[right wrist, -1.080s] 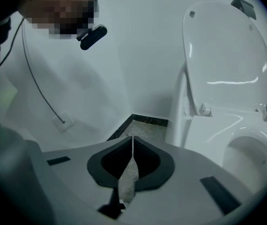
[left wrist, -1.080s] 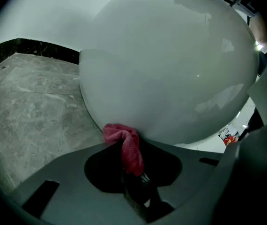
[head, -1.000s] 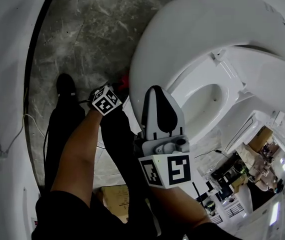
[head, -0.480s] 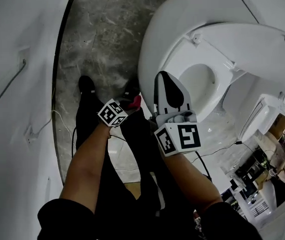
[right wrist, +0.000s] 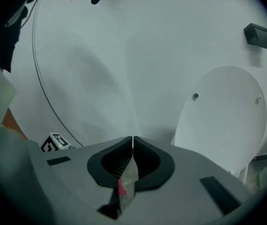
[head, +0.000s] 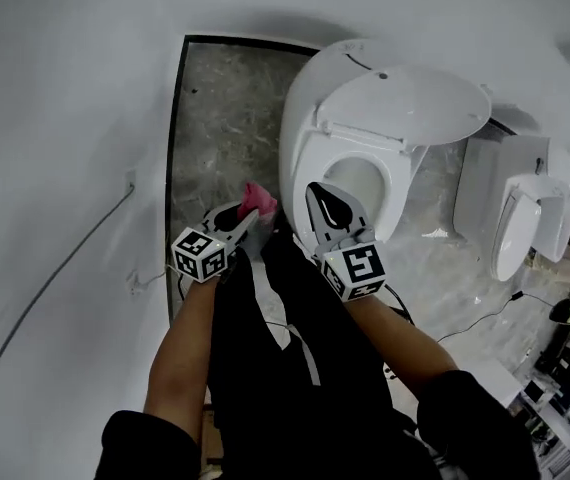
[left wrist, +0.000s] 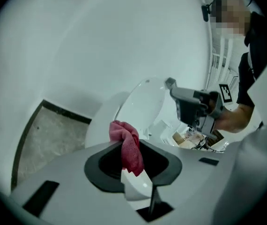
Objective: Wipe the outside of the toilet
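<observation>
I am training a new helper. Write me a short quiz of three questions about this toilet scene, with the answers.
1. Fill in: the jaws of the right hand-held gripper are ____.
2. What holds the red cloth? A the left hand-held gripper; B the right hand-held gripper; C nothing.
3. True or false: the lid of the toilet is lowered over the bowl.
Key: 1 shut, with nothing between them; 2 A; 3 false, it is raised.

No readable text, brand or number in any view. Only black-and-white coded squares on the left gripper's cube (head: 202, 256) and the right gripper's cube (head: 356, 271), both lower centre of the head view.
</observation>
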### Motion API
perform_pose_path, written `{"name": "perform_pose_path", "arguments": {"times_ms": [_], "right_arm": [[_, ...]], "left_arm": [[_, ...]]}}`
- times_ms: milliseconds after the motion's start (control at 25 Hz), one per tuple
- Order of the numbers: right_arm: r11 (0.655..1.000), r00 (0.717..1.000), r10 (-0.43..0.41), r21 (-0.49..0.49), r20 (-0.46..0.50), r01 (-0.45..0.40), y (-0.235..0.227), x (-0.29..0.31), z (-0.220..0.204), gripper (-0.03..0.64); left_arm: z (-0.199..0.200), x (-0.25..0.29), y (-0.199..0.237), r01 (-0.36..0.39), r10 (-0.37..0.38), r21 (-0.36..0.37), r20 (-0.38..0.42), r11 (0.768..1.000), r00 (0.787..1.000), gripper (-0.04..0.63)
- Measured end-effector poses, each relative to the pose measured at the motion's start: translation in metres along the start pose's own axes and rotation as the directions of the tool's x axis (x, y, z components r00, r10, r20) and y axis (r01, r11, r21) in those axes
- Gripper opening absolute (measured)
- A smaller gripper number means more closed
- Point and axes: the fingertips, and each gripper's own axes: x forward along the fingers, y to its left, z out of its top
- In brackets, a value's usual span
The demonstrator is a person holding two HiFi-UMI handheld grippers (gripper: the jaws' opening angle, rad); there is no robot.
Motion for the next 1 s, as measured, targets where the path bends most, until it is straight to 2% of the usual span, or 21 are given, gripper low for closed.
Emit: {"name": "perform_pose_path", "arguments": {"times_ms": [160, 320, 400, 480, 600, 720, 840, 920, 1000], "right_arm": [[0.998, 0.994, 0.055, 0.013, 0.095, -0.056, 0.005, -0.037, 0.068, 0.035], [0.990, 0.965, 0.140, -0.048, 0.221, -0.132, 0.009, -0.076, 0.150, 0.035], [0.989, 0.941, 0.143, -0.068, 0.307, -0.128, 0.000, -0.100, 0.196, 0.035], [0.990, 0.908, 0.142, -0.075, 0.394, -0.123, -0.007, -0.129, 0.239, 0.035], [0.988, 0.860, 0.151, -0.114, 0.487, -0.109, -0.013, -0.170, 0.288, 0.035], [0.980, 0.821, 0.173, -0.175, 0.544, -0.091, -0.012, -0.205, 0.313, 0.035], [0.975, 0.782, 0.210, -0.186, 0.587, -0.122, -0.008, -0.232, 0.318, 0.035], [0.972, 0.778, 0.230, -0.176, 0.585, -0.155, -0.007, -0.240, 0.309, 0.035], [0.974, 0.795, 0.224, -0.159, 0.564, -0.163, -0.009, -0.240, 0.293, 0.035]], "left_arm": [[0.098, -0.032, -0.059, -0.020, 0.011, 0.184, 0.052, 0.983, 0.999, 0.094], [0.194, -0.066, -0.135, -0.022, -0.029, 0.302, 0.162, 0.953, 0.986, 0.094], [0.235, -0.080, -0.174, -0.035, -0.047, 0.387, 0.200, 0.921, 0.979, 0.095], [0.268, -0.095, -0.211, -0.060, -0.052, 0.481, 0.216, 0.875, 0.975, 0.095], [0.312, -0.121, -0.262, -0.097, -0.076, 0.546, 0.285, 0.832, 0.955, 0.095], [0.342, -0.139, -0.311, -0.137, -0.108, 0.588, 0.362, 0.797, 0.926, 0.095], [0.357, -0.150, -0.352, -0.173, -0.142, 0.638, 0.411, 0.750, 0.900, 0.095], [0.357, -0.151, -0.367, -0.197, -0.149, 0.659, 0.431, 0.726, 0.890, 0.095], [0.352, -0.150, -0.369, -0.211, -0.143, 0.654, 0.444, 0.726, 0.885, 0.095]]}}
